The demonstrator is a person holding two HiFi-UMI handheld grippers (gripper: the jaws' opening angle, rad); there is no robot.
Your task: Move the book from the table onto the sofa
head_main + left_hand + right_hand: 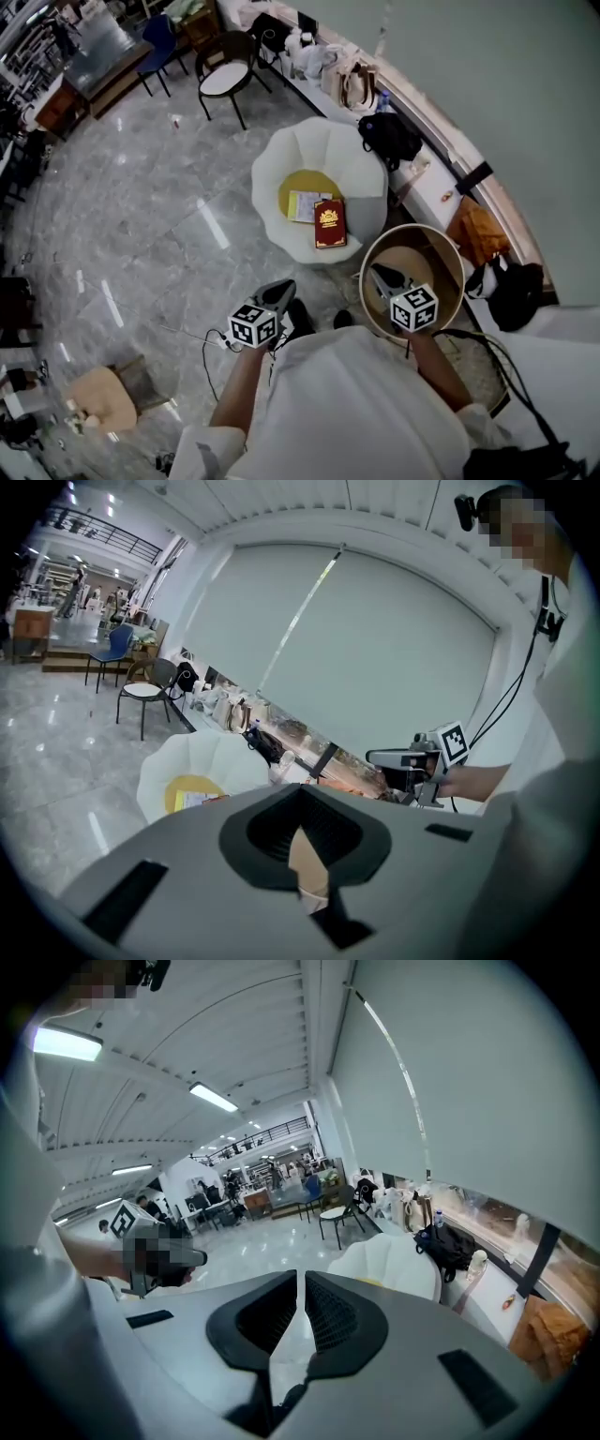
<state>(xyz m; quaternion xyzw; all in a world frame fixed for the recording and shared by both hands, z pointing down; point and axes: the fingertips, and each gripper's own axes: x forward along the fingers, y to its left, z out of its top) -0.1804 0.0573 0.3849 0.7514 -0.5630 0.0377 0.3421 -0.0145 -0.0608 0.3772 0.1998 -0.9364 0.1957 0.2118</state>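
Ahead of the left gripper [276, 294] and right gripper [385, 278], the red book [329, 222] lies flat on the seat of the white petal-shaped sofa [278, 161], cover up. Its long axis runs away from the person, the gold emblem toward the far end. It rests partly on a yellow cushion [309, 182], touching a pale sheet of paper [304, 204] at its left.

Both grippers are held in the air, well apart from the book. The left jaws are pressed together on nothing. The right jaws are all but together, a thin slit between them, also empty.

The right gripper hangs over the round table [452, 260], just beside the sofa. The floor [141, 216] is grey polished stone. A black backpack [389, 137] sits behind the sofa by a long ledge, and a black chair [225, 81] stands farther off.
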